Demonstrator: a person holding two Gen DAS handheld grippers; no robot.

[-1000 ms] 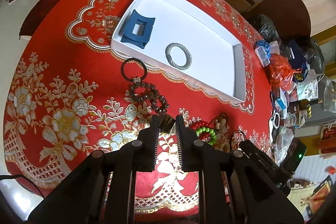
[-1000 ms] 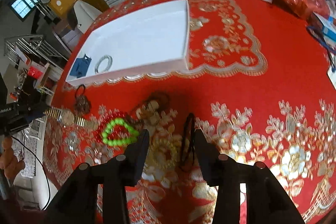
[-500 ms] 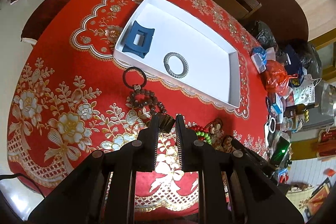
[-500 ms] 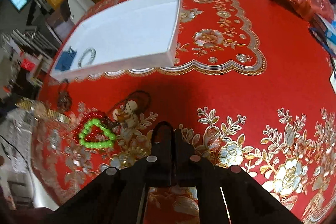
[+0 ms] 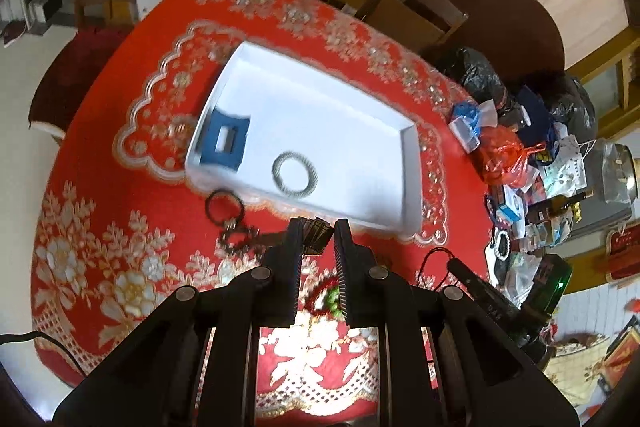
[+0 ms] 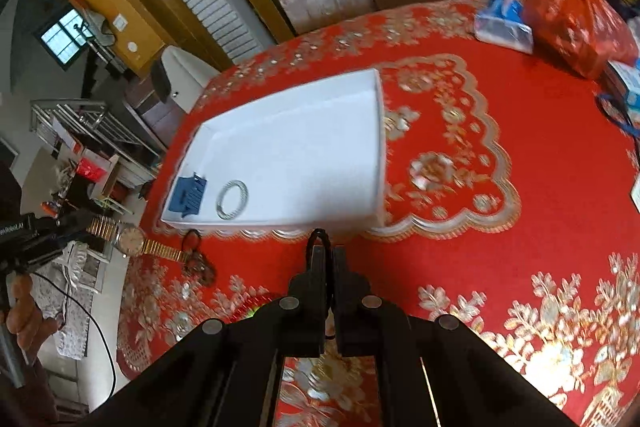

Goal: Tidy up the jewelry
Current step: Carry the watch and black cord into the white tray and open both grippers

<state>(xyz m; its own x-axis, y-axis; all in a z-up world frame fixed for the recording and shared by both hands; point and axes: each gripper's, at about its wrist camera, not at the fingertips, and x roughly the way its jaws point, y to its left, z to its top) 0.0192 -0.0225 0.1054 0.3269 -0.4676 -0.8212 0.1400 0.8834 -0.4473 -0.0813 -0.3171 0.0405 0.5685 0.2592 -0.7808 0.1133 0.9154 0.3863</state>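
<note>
The left hand-held gripper [image 5: 318, 233] is seen narrowly parted, clamped on the gold band of a wristwatch [image 6: 130, 238]; in the right wrist view the watch is held out above the desk edge at about 9 o'clock, its round face showing. The right hand-held gripper [image 6: 328, 254] is closed tight on a thin black cord loop [image 6: 319, 237], whose top arches just past the fingertips.

A white tray [image 5: 408, 163] is set on the red, gold-patterned cloth of the desk [image 6: 540, 131], toward 12 o'clock from both grippers. Inside it, at its left end, a blue hair claw [image 5: 224, 143] lies beside a silver ring-shaped bracelet [image 5: 295, 174]. Just outside the tray's near wall a black ring with dark beads [image 5: 230, 223] is laid on the cloth. Red and green bead strands [image 5: 330, 301] are partly hidden behind the left gripper's fingers. At 2 o'clock in the left view, bags and clutter [image 5: 520, 155] are piled.
</note>
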